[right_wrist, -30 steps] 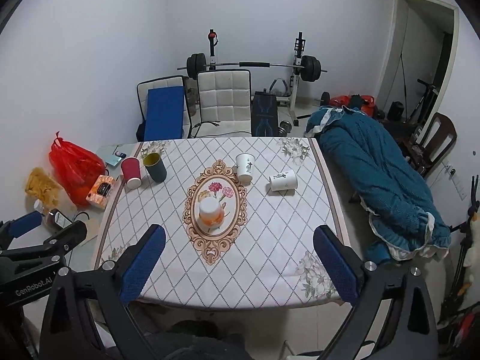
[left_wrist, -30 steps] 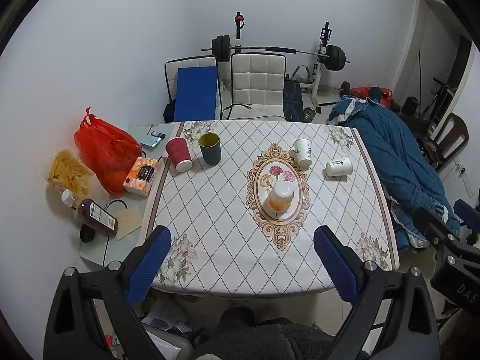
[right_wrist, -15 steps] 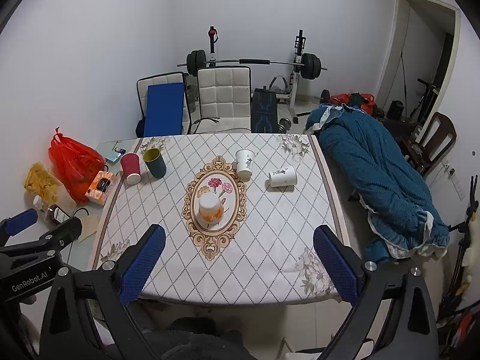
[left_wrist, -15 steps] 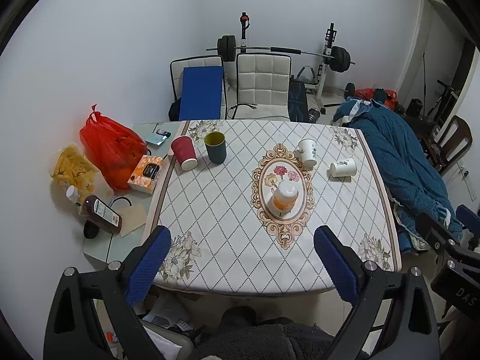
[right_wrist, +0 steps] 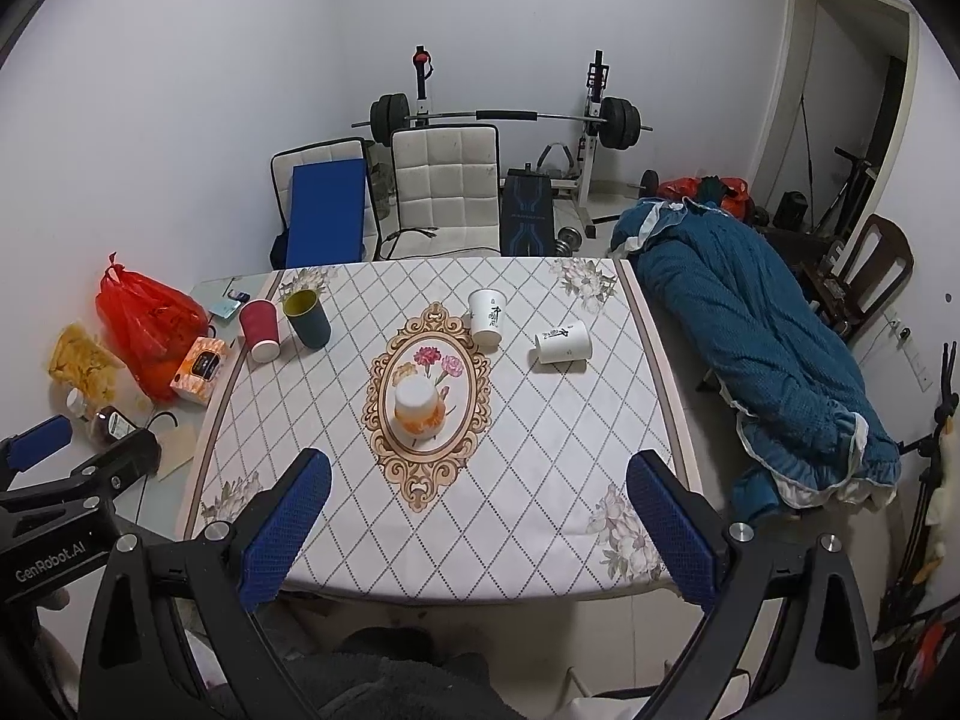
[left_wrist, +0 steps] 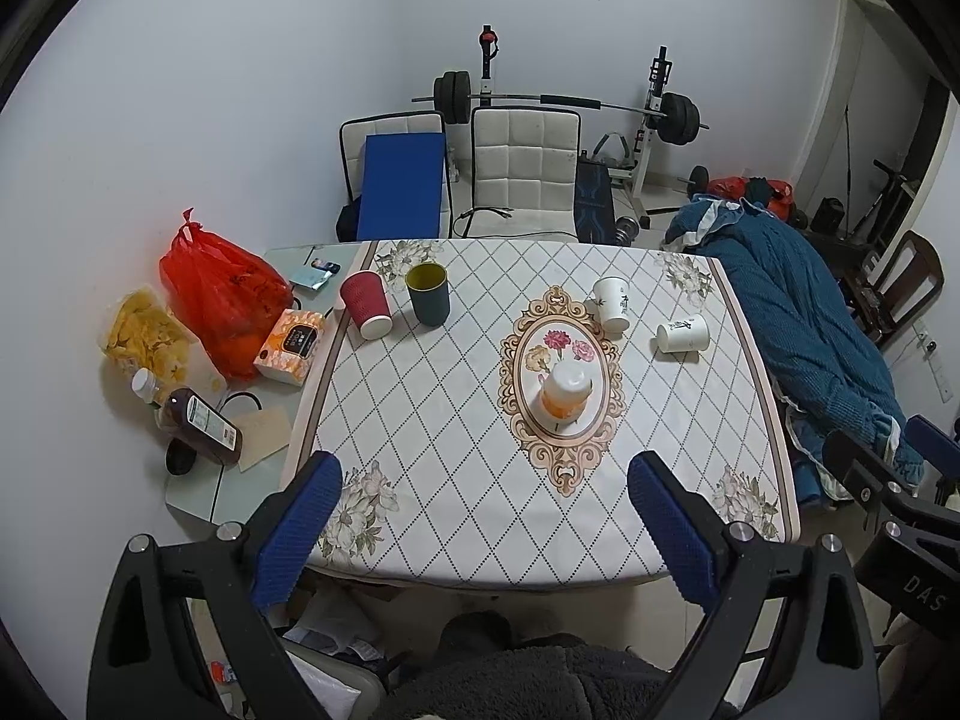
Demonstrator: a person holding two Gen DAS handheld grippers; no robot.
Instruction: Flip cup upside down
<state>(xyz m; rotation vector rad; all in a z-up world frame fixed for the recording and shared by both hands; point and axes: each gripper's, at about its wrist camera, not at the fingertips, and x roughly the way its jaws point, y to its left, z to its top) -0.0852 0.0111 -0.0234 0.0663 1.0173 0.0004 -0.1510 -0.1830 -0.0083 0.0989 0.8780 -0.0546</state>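
An orange-and-white cup (left_wrist: 564,393) stands upside down on the oval medallion at the middle of the table (left_wrist: 456,420); it also shows in the right wrist view (right_wrist: 418,410). A white paper cup (left_wrist: 613,303) stands upside down behind it and another (left_wrist: 683,333) lies on its side to the right. A red cup (left_wrist: 366,304) stands upside down at the left beside an upright dark green cup (left_wrist: 427,293). My left gripper (left_wrist: 483,531) and right gripper (right_wrist: 477,531) are both open and empty, held high, short of the table's near edge.
A red bag (left_wrist: 219,294), a tissue box (left_wrist: 290,346), a snack bag and bottles (left_wrist: 201,423) sit on a side table to the left. Chairs and a barbell rack (left_wrist: 564,102) stand behind the table. A blue quilt (left_wrist: 798,324) lies to the right.
Both grippers have pulled back and up from the table, so it looks smaller and farther. Nothing on the table has moved.
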